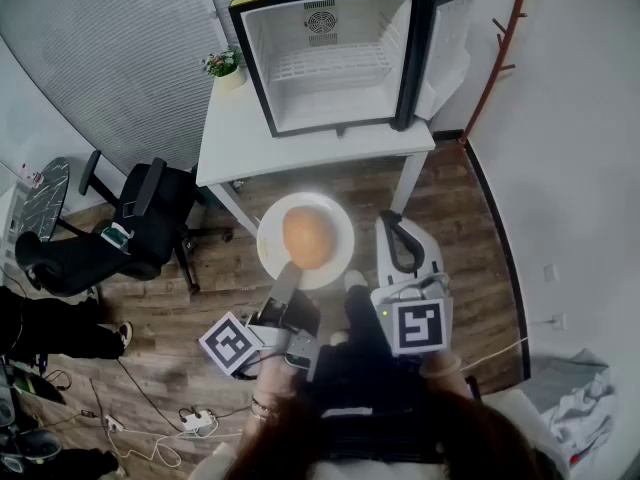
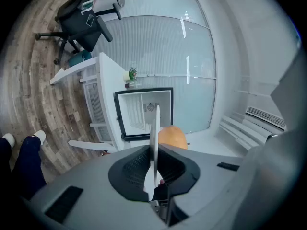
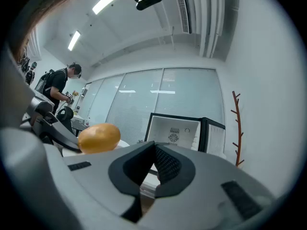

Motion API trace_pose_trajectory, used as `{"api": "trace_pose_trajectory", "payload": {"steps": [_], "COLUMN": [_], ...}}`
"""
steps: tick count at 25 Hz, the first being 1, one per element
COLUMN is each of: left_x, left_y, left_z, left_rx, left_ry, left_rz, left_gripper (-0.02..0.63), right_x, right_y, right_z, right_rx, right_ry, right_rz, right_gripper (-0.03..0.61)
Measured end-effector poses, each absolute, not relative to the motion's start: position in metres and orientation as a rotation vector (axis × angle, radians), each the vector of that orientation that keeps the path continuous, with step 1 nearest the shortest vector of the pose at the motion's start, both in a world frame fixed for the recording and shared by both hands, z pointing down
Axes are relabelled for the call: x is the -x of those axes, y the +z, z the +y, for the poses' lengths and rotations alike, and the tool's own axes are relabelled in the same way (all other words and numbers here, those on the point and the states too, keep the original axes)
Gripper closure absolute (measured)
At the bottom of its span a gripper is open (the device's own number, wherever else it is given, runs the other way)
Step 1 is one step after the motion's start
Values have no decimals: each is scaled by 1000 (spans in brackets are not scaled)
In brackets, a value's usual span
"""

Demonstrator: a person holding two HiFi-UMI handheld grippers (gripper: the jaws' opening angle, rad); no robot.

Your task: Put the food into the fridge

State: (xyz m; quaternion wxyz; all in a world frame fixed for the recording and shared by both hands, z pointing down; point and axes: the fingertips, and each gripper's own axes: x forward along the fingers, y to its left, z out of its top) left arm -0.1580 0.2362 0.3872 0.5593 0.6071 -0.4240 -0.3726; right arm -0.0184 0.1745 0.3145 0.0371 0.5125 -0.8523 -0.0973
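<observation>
A wood-floored office; at the far side a white surface point(image 1: 230, 140) carries a small fridge point(image 1: 256, 60), door open to the right, shelf bare. The carrying step looks in hand: the left tool point(image 1: 288, 274), low and near the person, is clamped on the near rim of a white plate point(image 1: 336, 260) bearing round orange food point(image 1: 308, 236), well short of the fridge. The right tool point(image 1: 398, 230), just beside the plate, is closed on nothing. Next, likely, the plate goes forward and up, level, into the opening.
</observation>
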Motion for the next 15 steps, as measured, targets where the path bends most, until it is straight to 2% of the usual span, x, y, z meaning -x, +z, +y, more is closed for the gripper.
{"api": "trace_pose_trajectory", "payload": {"steps": [15], "left_x": [146], "left_y": [389], "left_z": [188], "left_rx": [-1421], "left_ry": [-865], "left_rz": [-975], "left_gripper": [589], "right_x": [13], "right_y": [321], "right_z": [137], "right_rx": [-1565], "right_ry": [-255], "right_rz": [-2628], "right_gripper": [578]}}
